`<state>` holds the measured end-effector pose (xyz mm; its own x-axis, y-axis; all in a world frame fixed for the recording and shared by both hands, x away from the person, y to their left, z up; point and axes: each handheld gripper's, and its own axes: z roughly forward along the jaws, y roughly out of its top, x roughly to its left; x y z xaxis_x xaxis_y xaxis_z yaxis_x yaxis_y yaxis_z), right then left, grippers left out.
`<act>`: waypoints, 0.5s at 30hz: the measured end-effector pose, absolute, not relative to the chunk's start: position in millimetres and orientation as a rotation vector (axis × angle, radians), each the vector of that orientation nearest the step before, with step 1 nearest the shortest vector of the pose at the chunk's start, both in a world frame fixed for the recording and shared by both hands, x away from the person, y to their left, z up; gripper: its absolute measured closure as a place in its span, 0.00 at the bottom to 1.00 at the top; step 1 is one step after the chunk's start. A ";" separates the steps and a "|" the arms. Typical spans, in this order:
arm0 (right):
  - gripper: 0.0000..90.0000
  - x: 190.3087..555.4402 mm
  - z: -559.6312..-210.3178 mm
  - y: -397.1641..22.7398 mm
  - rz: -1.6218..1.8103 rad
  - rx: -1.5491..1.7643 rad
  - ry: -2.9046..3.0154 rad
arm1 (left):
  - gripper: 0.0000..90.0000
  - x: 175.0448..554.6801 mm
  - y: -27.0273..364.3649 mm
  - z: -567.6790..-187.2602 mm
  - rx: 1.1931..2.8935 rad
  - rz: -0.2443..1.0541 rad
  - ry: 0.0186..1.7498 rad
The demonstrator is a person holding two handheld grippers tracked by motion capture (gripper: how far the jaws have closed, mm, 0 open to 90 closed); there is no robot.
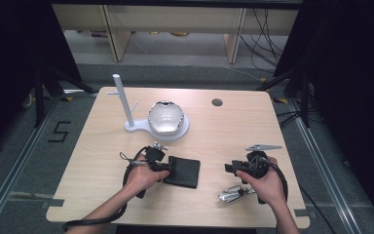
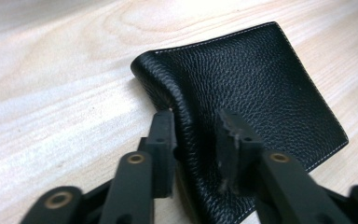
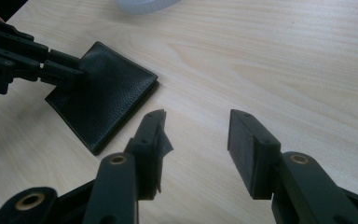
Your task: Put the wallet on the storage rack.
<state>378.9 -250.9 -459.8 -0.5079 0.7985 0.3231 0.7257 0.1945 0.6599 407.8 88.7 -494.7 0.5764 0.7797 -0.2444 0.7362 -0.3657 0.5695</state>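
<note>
A black leather wallet [image 1: 184, 171] lies folded flat on the wooden table, a little left of centre and near the front. My left gripper [image 1: 168, 168] comes at it from the left. In the left gripper view my left gripper [image 2: 196, 135] pinches the wallet [image 2: 242, 74] at its folded edge, and the leather bulges up between the pads. My right gripper [image 1: 231, 168] is to the right of the wallet, apart from it. In the right gripper view my right gripper [image 3: 196, 140] stands open over bare wood, with the wallet [image 3: 107, 93] and the left gripper [image 3: 70, 72] beyond.
A white stand [image 1: 121, 102] with an upright peg sits at the back left, and a shiny silver domed object [image 1: 165, 117] rests on its round base. A small silver object [image 1: 231, 194] lies by my right hand. A cable hole [image 1: 217, 102] is at the table's back.
</note>
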 end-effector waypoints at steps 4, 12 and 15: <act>0.64 379.2 -460.0 -251.4 1.222 1.505 2.353 | 0.84 407.1 87.9 -494.3 2.177 0.105 1.165; 0.63 377.7 -459.5 -253.2 1.234 1.549 2.339 | 0.91 412.4 91.0 -489.8 2.188 0.103 1.028; 0.63 378.4 -459.0 -258.3 1.221 1.510 2.332 | 0.92 410.4 92.3 -472.8 2.195 0.129 0.933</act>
<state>378.4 -258.3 -459.0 -0.5004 0.8055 0.3175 0.7196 0.1830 0.6699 410.4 92.3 -472.8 0.7309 0.6580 -0.1812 0.5842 -0.4660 0.6645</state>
